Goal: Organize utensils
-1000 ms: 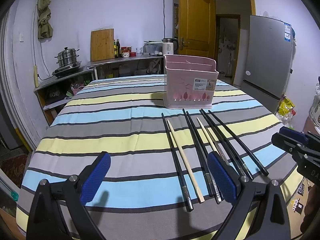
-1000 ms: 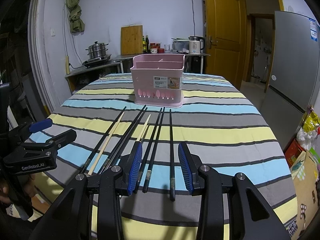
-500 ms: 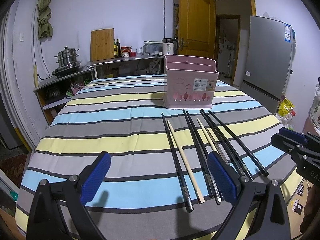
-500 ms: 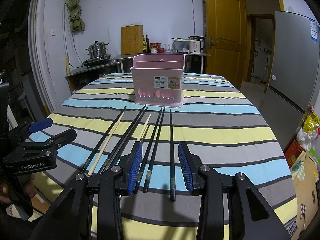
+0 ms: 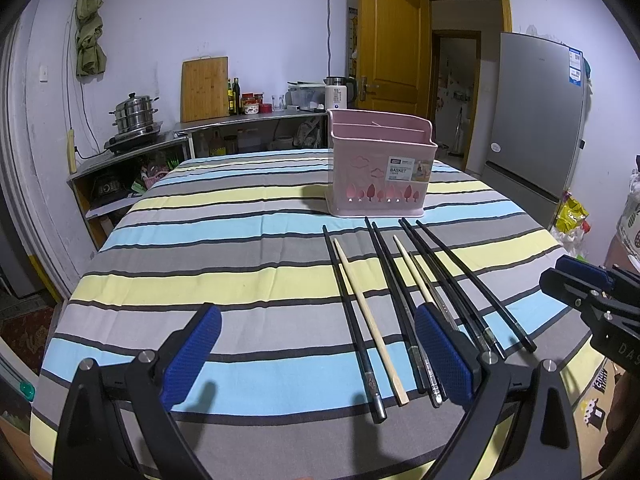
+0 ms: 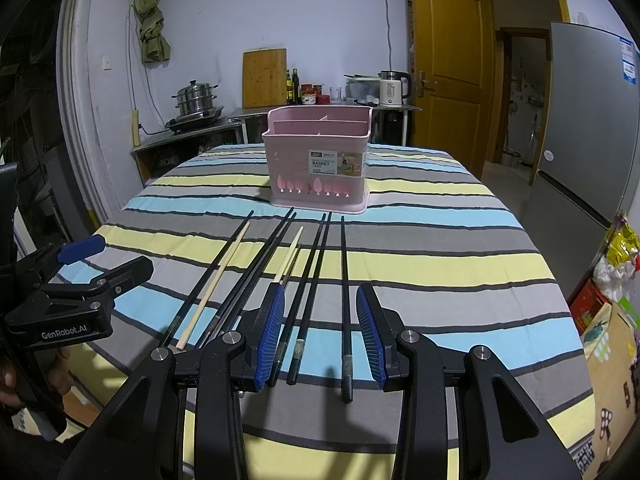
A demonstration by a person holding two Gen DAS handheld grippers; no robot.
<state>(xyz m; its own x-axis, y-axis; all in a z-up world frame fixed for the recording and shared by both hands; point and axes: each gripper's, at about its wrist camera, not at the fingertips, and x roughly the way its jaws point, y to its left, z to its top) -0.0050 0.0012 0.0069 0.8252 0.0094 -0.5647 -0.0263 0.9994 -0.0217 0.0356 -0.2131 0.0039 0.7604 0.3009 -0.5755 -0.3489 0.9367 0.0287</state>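
Chopsticks [image 6: 316,276], mostly black, two pale wood; pink basket [image 6: 320,160] beyond

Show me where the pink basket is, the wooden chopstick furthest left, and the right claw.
pink basket [image 6: 320,168], right wrist view, on its front wall beside the label.
wooden chopstick [image 5: 370,322], left wrist view, mid-shaft.
right claw [image 6: 320,332], right wrist view, midway between its blue-padded fingertips, which stand apart.

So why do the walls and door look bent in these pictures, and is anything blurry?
Left wrist view: fisheye bending curves the door and fridge, with black corners; the chopsticks are sharp, and soft gripper shadows fall on the tablecloth. Right wrist view: same bending, the pink basket crisp, no motion blur, lighting dim and bluish.
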